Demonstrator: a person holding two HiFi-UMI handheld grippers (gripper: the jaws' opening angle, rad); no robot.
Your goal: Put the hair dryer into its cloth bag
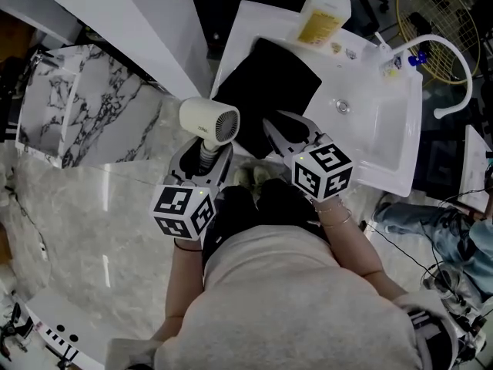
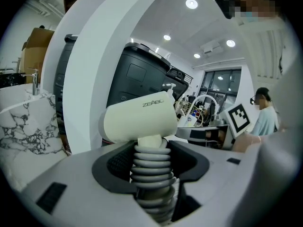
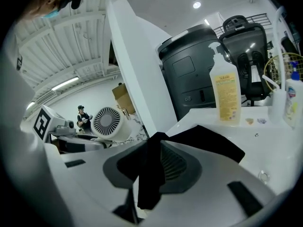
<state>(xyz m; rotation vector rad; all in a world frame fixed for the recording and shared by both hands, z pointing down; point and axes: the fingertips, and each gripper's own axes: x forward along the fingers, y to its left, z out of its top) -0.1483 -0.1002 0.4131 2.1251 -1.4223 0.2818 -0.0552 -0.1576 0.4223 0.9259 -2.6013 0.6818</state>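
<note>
A cream hair dryer (image 1: 209, 120) stands upright with its ribbed grey handle clamped in my left gripper (image 1: 206, 159). In the left gripper view the dryer head (image 2: 137, 119) sits just above the jaws of that gripper (image 2: 151, 174). A black cloth bag (image 1: 269, 91) lies on the white sink counter (image 1: 389, 156), its near edge reaching my right gripper (image 1: 289, 137). In the right gripper view a fold of the bag (image 3: 208, 143) hangs between the jaws of the right gripper (image 3: 149, 183), which stand slightly apart. The dryer's grille (image 3: 108, 122) shows to the left.
A yellow-labelled pump bottle (image 1: 323, 15) stands at the counter's far edge. The basin drain (image 1: 343, 106) and a white curved faucet (image 1: 454, 60) are on the right. A marble-patterned block (image 1: 69, 106) is at the left, and a white pillar (image 1: 154, 29) rises beside the counter.
</note>
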